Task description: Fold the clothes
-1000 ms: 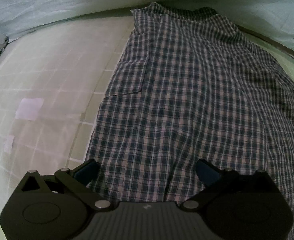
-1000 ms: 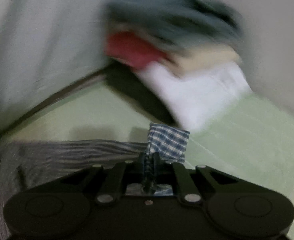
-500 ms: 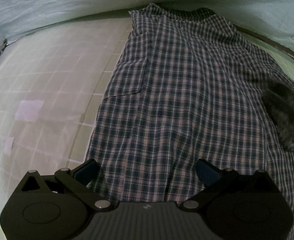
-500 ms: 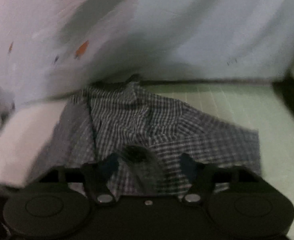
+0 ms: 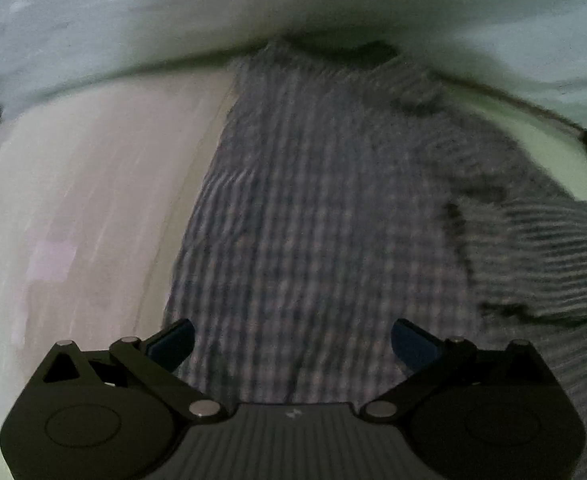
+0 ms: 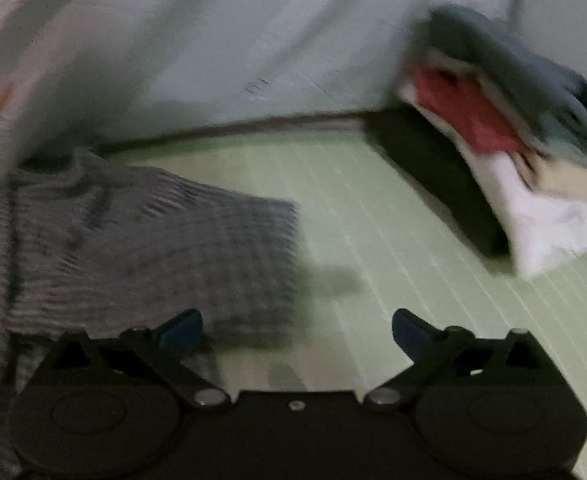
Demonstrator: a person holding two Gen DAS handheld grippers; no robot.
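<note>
Left wrist view looks down over a pale green checked mat (image 5: pixel 73 200) that carries everything, its far edge meeting a light sheet-like backdrop (image 5: pixel 133 20). Spread along the mat from the near edge to the far edge lies the plaid shirt (image 5: pixel 313 200), collar end toward the backdrop, with one sleeve (image 5: pixel 541 256) folded across its right side. In the right wrist view the same sleeve (image 6: pixel 153 248) lies flat to the left, its cuff edge facing bare mat (image 6: pixel 373 240). Toward the far right corner of the mat sits a stack of folded clothes (image 6: pixel 513 152), blurred, showing grey-blue, red, cream and white layers on a dark base. The left gripper (image 5: pixel 293 340) hangs over the shirt's near end with its fingers (image 5: pixel 173 340) spread wide and nothing between them. The right gripper (image 6: pixel 297 332) has just been opening; its fingers (image 6: pixel 413 332) stand wide apart, empty, just beside the sleeve's lower edge.
</note>
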